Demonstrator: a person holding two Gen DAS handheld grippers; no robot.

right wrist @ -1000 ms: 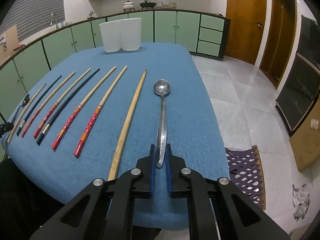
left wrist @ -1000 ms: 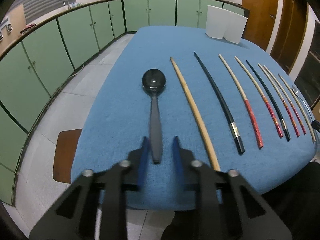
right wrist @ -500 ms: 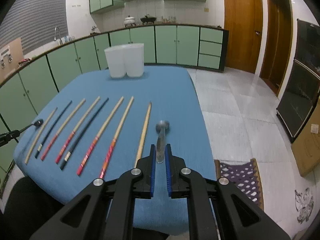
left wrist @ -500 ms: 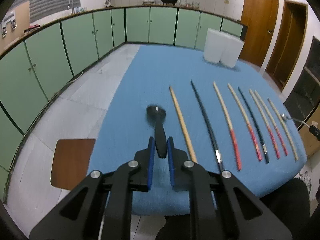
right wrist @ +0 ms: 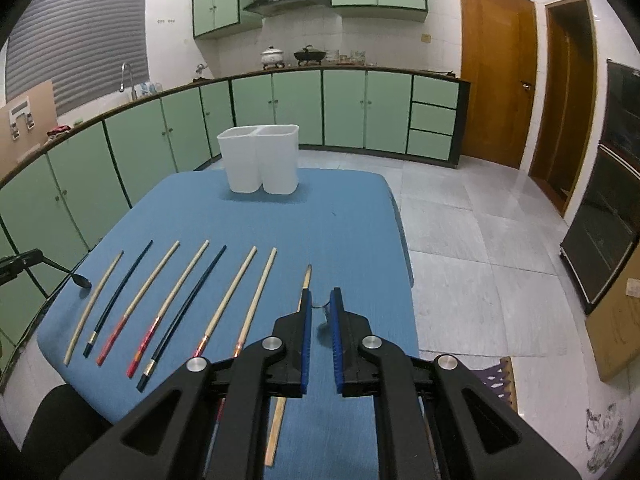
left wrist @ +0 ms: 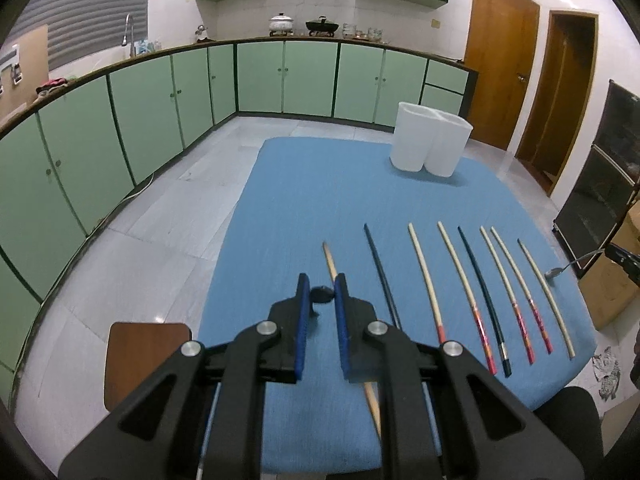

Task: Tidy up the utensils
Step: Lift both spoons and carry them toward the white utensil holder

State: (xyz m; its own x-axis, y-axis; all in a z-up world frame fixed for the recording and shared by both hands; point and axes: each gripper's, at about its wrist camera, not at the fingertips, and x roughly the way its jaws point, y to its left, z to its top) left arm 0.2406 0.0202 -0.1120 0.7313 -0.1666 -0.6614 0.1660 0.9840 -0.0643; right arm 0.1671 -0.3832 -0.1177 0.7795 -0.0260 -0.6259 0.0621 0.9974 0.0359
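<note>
My left gripper [left wrist: 320, 286] is shut on a black spoon [left wrist: 322, 295] and holds it lifted above the blue table [left wrist: 320, 192]; its bowl points forward. It also shows in the right wrist view [right wrist: 81, 281]. My right gripper [right wrist: 320, 300] is shut on a metal spoon [right wrist: 325, 307], seen end-on and lifted; it also shows in the left wrist view [left wrist: 556, 272]. Several chopsticks [left wrist: 472, 292] lie in a row on the table. A white two-compartment holder [left wrist: 430, 142] stands at the far end; it also shows in the right wrist view [right wrist: 260, 162].
Green cabinets [left wrist: 160, 112] run along the left and back. A brown stool [left wrist: 144, 356] stands left of the table. Wooden doors [right wrist: 496, 80] are at the right. A cardboard box [right wrist: 616, 332] and a dark mat [right wrist: 496, 376] lie on the floor at the right.
Both grippers have lifted their spoons off the table and pulled back and up. The left closed on the black spoon's handle a second ago.
</note>
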